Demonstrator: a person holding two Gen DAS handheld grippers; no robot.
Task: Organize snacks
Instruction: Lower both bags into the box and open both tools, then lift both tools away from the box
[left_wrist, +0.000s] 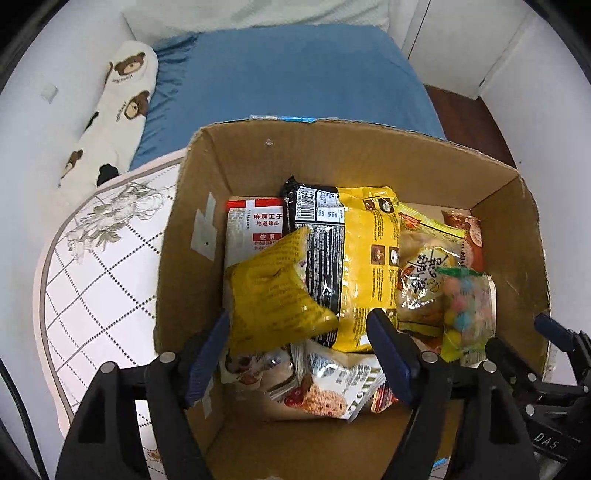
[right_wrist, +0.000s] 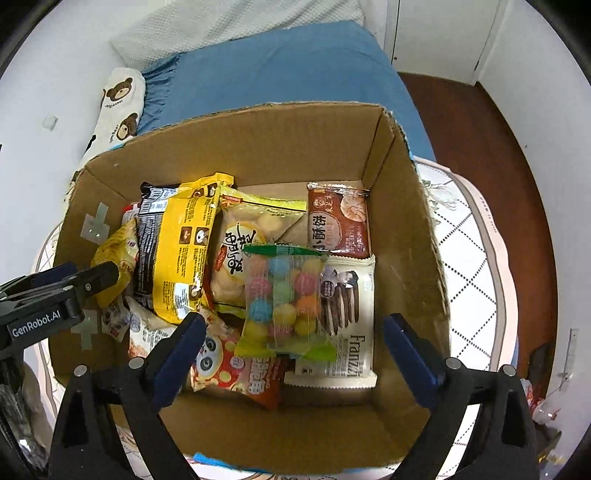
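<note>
An open cardboard box (left_wrist: 369, 155) (right_wrist: 258, 147) holds several snack packs. My left gripper (left_wrist: 299, 350) is open over its left half; a small yellow pack (left_wrist: 273, 291) lies between the fingers, with no visible pinch. A large yellow-and-black pack (left_wrist: 354, 266) (right_wrist: 177, 251) lies in the middle. My right gripper (right_wrist: 293, 354) is open above a clear bag of coloured balls (right_wrist: 284, 299) (left_wrist: 465, 310), not touching it. A white Franzzi pack (right_wrist: 343, 317), a brown biscuit pack (right_wrist: 338, 221) and a red panda pack (right_wrist: 236, 373) lie around it.
The box stands on a round white table with a floral grid pattern (left_wrist: 96, 266) (right_wrist: 476, 258). Behind it is a bed with a blue sheet (left_wrist: 295, 74) and a bear-print pillow (left_wrist: 118, 110). Brown floor (right_wrist: 480, 122) lies to the right.
</note>
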